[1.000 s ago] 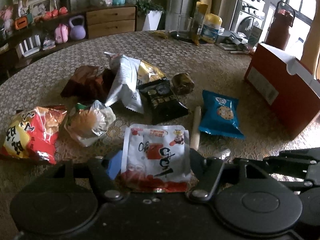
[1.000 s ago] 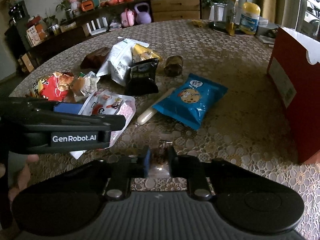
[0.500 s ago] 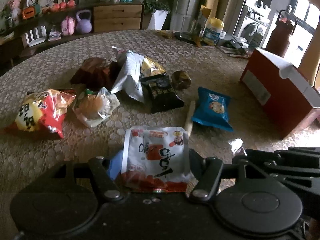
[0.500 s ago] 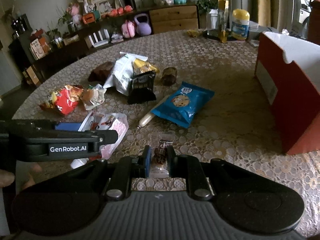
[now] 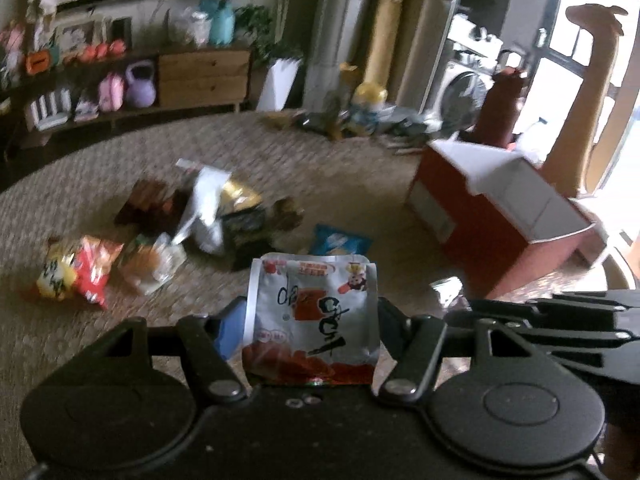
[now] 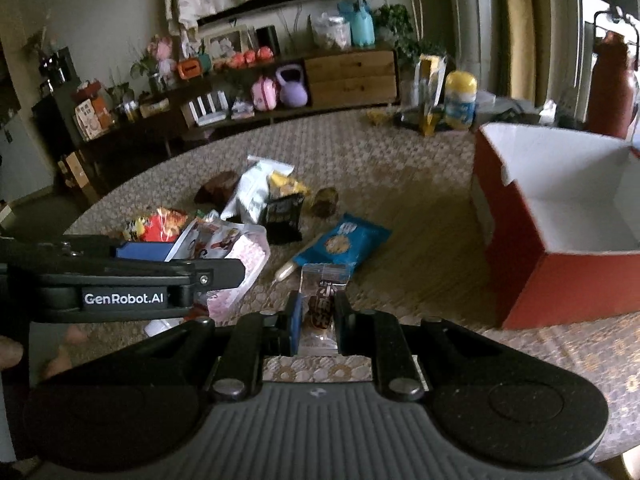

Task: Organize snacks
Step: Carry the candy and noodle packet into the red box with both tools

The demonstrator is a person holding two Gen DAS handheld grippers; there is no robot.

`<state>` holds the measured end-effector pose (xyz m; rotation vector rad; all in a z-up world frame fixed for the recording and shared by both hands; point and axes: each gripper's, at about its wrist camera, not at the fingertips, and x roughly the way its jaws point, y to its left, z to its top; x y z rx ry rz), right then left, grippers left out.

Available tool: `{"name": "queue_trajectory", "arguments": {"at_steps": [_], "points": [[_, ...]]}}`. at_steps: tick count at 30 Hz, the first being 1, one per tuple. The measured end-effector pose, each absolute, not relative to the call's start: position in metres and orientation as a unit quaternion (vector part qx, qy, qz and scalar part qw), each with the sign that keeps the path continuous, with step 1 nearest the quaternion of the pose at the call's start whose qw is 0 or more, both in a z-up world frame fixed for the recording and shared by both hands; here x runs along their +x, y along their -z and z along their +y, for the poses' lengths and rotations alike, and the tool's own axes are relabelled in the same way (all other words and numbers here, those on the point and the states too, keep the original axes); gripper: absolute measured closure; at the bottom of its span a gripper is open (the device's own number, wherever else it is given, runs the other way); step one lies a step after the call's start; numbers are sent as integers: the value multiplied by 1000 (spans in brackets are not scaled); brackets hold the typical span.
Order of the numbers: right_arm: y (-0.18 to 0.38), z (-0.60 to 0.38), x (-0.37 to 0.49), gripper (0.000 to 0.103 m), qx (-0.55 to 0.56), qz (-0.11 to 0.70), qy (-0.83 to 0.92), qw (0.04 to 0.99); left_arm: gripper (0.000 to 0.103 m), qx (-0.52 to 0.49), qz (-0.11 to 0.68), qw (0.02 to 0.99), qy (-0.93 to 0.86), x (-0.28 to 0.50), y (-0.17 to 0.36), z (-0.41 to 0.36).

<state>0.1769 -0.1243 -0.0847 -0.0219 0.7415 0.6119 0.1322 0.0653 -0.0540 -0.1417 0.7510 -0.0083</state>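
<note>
Black hand-held gripper (image 6: pixel 316 316) bodies, blue finger pads, silver screws (white "GenRobot.AI" lettering).

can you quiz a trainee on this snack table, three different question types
1. True or false: the red cardboard box is open at the top.
2. What does the right gripper hold: A) the blue cookie packet, B) a small clear-wrapped snack, C) nothing?
3. Fill in: the left gripper holds a white and red ___.

Key: 1 true; 2 B; 3 snack pouch
</note>
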Motion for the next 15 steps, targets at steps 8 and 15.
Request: {"name": "queue_trajectory", "arguments": {"at_steps": [8, 15], "points": [[58, -160, 185, 87, -8, 327, -275, 904, 37, -51, 346, 936, 42, 148, 22, 22], [47, -199, 209, 87, 3, 321, -243, 915, 37, -31, 336, 939, 72, 175, 3, -16]]}}
